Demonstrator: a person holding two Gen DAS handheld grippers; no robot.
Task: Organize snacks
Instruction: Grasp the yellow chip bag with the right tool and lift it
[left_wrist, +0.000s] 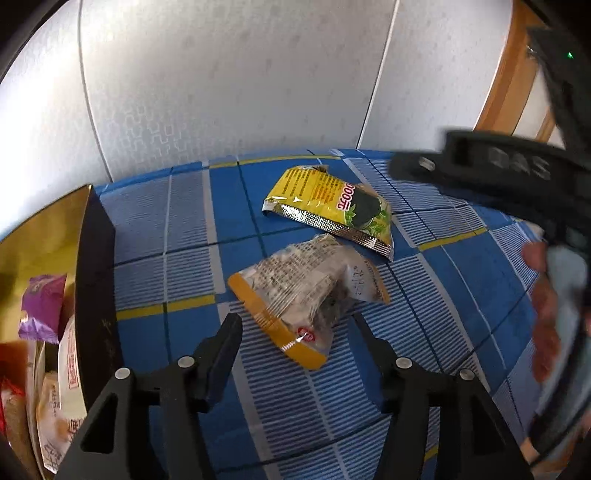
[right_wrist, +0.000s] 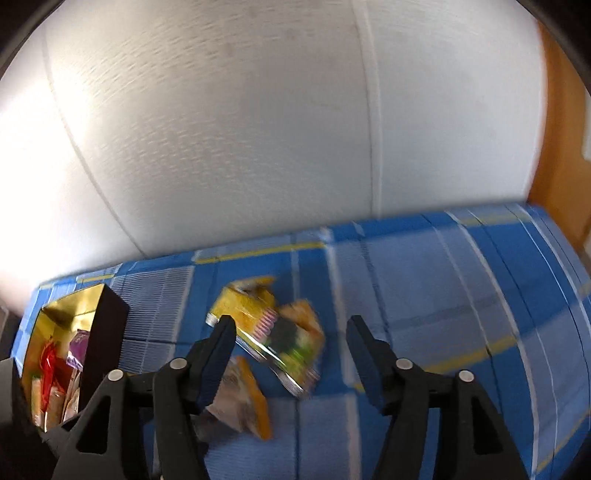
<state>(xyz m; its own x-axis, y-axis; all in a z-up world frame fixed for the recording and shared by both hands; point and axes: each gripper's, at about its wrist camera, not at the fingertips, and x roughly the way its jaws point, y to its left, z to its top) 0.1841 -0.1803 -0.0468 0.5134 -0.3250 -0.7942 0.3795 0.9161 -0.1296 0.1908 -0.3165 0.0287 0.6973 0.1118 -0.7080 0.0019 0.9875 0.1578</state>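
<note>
Two snack packets lie on the blue checked cloth. A clear packet with orange ends (left_wrist: 306, 295) lies just ahead of my left gripper (left_wrist: 295, 328), which is open and empty, its jaws on either side of the packet's near end. A yellow packet with a green picture (left_wrist: 332, 203) lies beyond it. In the blurred right wrist view the yellow packet (right_wrist: 269, 328) and the orange-ended packet (right_wrist: 243, 398) lie ahead of my right gripper (right_wrist: 291, 332), which is open and empty above them. The right gripper's body (left_wrist: 517, 177) shows at the right of the left wrist view.
A black box with a gold lining (left_wrist: 92, 277) stands at the left and holds several snack packets, one purple (left_wrist: 42, 306); it also shows in the right wrist view (right_wrist: 107, 332). A white padded wall (left_wrist: 221, 92) runs behind the cloth. A wooden frame (left_wrist: 509, 74) is at the far right.
</note>
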